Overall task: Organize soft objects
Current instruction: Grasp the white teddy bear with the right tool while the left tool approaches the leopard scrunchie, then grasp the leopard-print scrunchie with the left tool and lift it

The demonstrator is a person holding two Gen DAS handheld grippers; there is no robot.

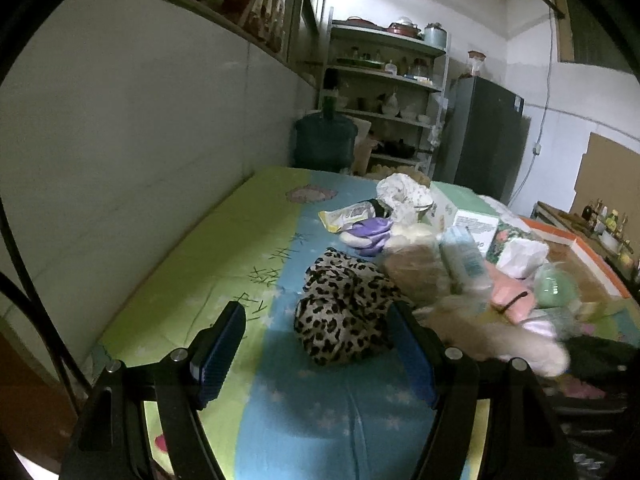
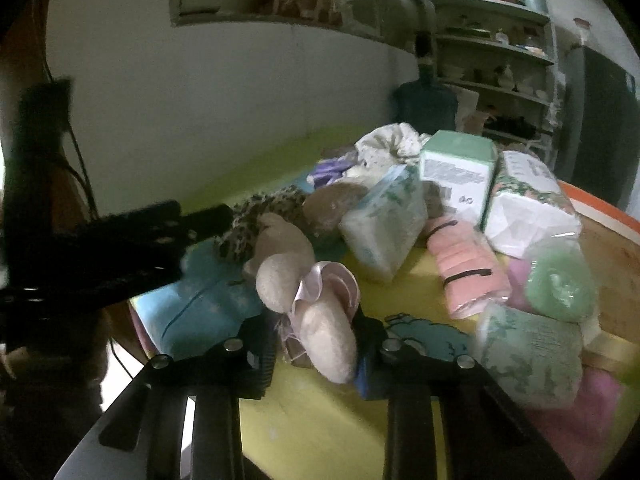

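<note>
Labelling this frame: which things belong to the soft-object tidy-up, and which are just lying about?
Job:
- beige plush toy, between the right gripper pads
- leopard-print cloth, in front of the open left gripper
- pink towel roll
- purple cloth

Lying about:
- green box
- water jug
- shelf unit
- fridge

A metal shelf rack (image 1: pixel 386 76) with pots and jars stands by the back wall. Just beside it are a large water bottle (image 1: pixel 325 142) and a dark fridge (image 1: pixel 486 136). A wall shelf (image 1: pixel 240 12) carries jars.
</note>
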